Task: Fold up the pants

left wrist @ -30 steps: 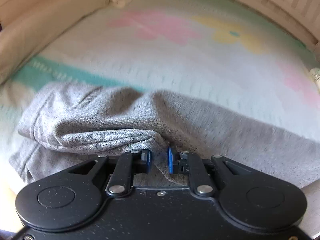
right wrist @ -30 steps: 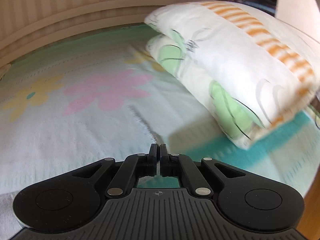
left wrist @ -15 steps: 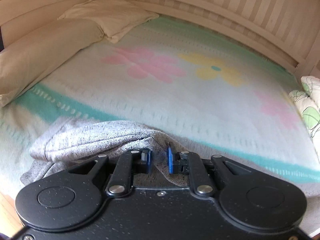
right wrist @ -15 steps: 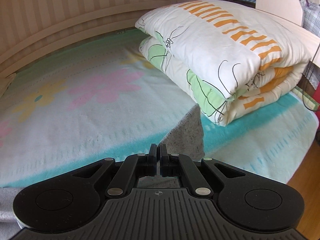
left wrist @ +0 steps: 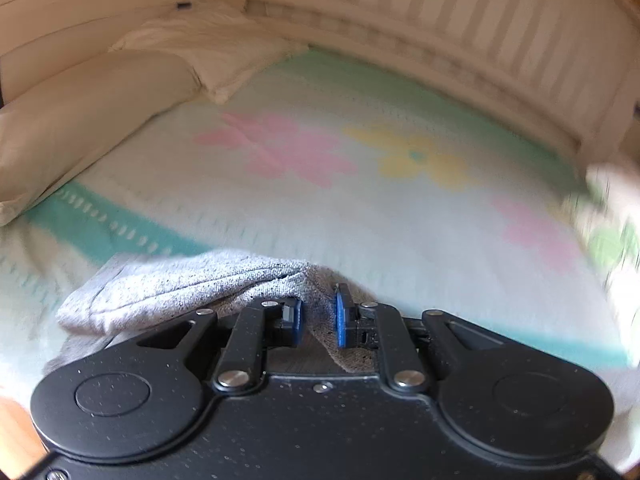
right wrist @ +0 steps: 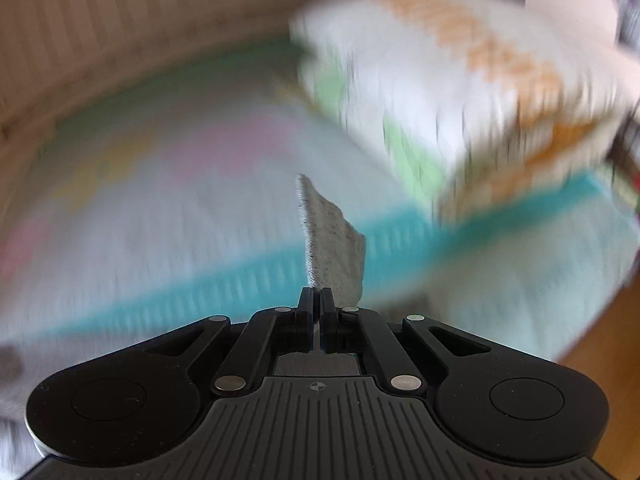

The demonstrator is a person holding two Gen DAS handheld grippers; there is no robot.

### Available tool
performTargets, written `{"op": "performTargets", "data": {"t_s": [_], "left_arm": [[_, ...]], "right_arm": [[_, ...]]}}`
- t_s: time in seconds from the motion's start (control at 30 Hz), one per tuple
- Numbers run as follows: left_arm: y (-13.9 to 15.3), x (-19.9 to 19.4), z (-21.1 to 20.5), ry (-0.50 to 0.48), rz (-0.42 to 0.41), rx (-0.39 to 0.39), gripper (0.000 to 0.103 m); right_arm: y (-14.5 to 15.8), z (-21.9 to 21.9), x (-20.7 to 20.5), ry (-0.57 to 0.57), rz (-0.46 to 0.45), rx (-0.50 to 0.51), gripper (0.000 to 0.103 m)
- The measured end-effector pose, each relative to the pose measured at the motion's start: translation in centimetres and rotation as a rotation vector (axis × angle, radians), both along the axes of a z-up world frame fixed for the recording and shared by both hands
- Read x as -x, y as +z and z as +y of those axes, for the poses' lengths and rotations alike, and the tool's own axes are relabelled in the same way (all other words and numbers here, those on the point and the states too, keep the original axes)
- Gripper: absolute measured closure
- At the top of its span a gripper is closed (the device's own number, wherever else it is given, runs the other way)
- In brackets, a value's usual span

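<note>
My left gripper (left wrist: 318, 316) clamps a bunched fold of the grey pants (left wrist: 192, 292), and my right gripper (right wrist: 316, 300) is pressed together on a thin edge of the same cloth (right wrist: 334, 244). The pants sag between my hands over the near edge of the bed: soft, light, limp knit, best held at hems and waistband. Below lies a flowered blanket (left wrist: 320, 184), pillows (left wrist: 80, 120) to one side, a folded quilt (right wrist: 460, 80) to the other.

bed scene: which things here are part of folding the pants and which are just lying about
In the job:
grey pants
left gripper
right gripper

Lying about:
folded floral quilt
beige pillows
flower-print blanket
slatted bed rail
</note>
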State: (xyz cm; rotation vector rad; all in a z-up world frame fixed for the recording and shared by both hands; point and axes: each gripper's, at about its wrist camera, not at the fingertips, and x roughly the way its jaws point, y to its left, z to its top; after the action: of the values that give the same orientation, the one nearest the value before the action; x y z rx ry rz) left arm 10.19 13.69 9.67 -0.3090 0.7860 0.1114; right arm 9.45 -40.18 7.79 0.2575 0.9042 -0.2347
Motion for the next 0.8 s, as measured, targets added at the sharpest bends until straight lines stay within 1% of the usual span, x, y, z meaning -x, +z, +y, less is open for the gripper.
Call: {"op": "performTargets", "data": {"t_s": [0.03, 0.1, 0.13, 0.2, 0.27, 0.37, 0.43, 0.5, 0.53, 0.57, 0.6, 0.63, 0.67, 0.7, 0.73, 0.8], "left_arm": [[-0.9, 0.0, -0.2, -0.023, 0.043, -0.02, 0.083], [-2.9, -0.1, -0.5, -0.063, 0.126, -0.044, 0.083], [-4.0, 0.0, -0.6, -0.081, 0.167, -0.053, 0.083], [-5.6, 0.2, -0.9, -0.107, 0.222, -0.074, 0.083], [-6.5, 0.5, -1.2, -0.124, 0.253, -0.098, 0.083], [-6.7, 0.6, -1.6, -0.128, 0.26, -0.123, 0.082], [-6.9, 0.4, -1.9, -0.133, 0.277, -0.144, 0.081], [-7.6, 0.2, -3.0, -0.161, 0.349, -0.176, 0.079], [-8.3, -0.1, -3.6, -0.201, 0.394, -0.179, 0.079], [-8.9, -0.2, -4.3, -0.264, 0.441, -0.175, 0.079], [-9.6, 0.0, -5.4, -0.357, 0.489, -0.158, 0.079], [-10.0, 0.3, -6.3, -0.419, 0.509, -0.151, 0.077], [-10.0, 0.8, -7.3, -0.481, 0.509, -0.149, 0.077], [-9.7, 1.5, -8.5, -0.556, 0.49, -0.16, 0.077], [-9.2, 2.1, -9.5, -0.623, 0.463, -0.169, 0.077], [-8.0, 3.0, -11.2, -0.724, 0.397, -0.156, 0.076]], "right_arm": [[-1.3, -0.5, -0.2, -0.006, 0.055, -0.026, 0.1], [-3.4, -1.4, -0.7, -0.012, 0.134, -0.077, 0.1], [-4.2, -1.6, -1.0, -0.012, 0.162, -0.094, 0.1], [-5.3, -1.6, -1.2, -0.02, 0.194, -0.089, 0.1], [-6.2, -1.3, -1.2, -0.018, 0.219, -0.066, 0.1], [-7.4, -1.1, -0.6, -0.013, 0.276, -0.045, 0.1], [-8.0, -1.4, -0.2, -0.003, 0.322, -0.046, 0.098], [-8.5, -1.8, 0.1, 0.009, 0.372, -0.062, 0.098], [-8.6, -1.9, 0.3, 0.019, 0.39, -0.058, 0.098], [-8.5, -2.0, 0.5, 0.02, 0.392, -0.041, 0.097], [-8.2, -2.1, 0.6, 0.016, 0.389, -0.017, 0.097], [-7.8, -2.1, 0.8, 0.017, 0.382, 0.004, 0.096], [-7.4, -2.2, 1.0, 0.016, 0.367, 0.017, 0.095], [-6.9, -2.4, 1.0, 0.011, 0.35, 0.025, 0.095], [-6.3, -2.6, 1.1, 0.0, 0.327, 0.03, 0.094], [-5.1, -3.3, 1.1, -0.032, 0.258, 0.029, 0.089]]}}
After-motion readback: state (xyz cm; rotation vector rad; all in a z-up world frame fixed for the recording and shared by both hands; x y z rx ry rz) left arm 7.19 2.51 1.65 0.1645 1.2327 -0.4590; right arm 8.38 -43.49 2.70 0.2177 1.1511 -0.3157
